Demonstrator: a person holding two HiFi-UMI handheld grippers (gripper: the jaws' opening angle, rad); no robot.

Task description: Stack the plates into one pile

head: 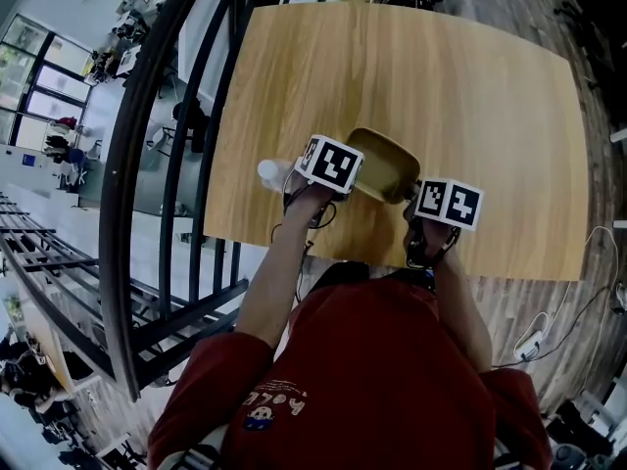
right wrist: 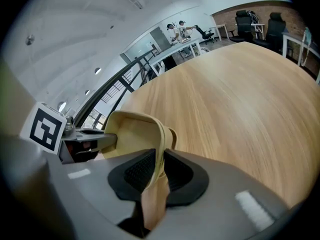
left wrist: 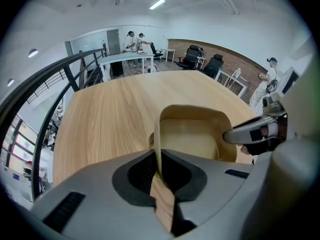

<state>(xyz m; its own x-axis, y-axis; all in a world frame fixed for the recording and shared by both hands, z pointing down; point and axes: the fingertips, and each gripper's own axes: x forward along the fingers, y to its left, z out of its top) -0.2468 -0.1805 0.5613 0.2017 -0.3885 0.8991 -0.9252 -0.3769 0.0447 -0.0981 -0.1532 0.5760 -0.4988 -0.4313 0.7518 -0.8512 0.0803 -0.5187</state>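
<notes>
Pale yellow, with rounded corners, the plate (head: 384, 160) sat low over the near middle of the wooden table (head: 470, 96), pinched from both sides. The left gripper (left wrist: 159, 171) had its pads nipped together on the plate's left rim; the right gripper (right wrist: 159, 171) was clamped the same way on the right rim, with only the thin lip between the pads. A second lip showed just beneath the gripped one, so there may have been another plate under it; I could not tell.

To my eye the risk lay in those narrow edge grips. If one hand led the other, the plate could twist and slide out of a pad; if either hand squeezed less, that side would drop and the plate would tip. It was near the table's near edge, so a slip might have sent it off toward the person's lap or the floor.

A small white thing (head: 269, 171) lay just left of the left gripper, close enough to be knocked; what it was I could not say. The dark railing (head: 147, 194) ran well to the left; office chairs (left wrist: 192, 59) stood far beyond the table; a cable (head: 578, 302) trailed on the floor at the right; none of these stood in the way.
</notes>
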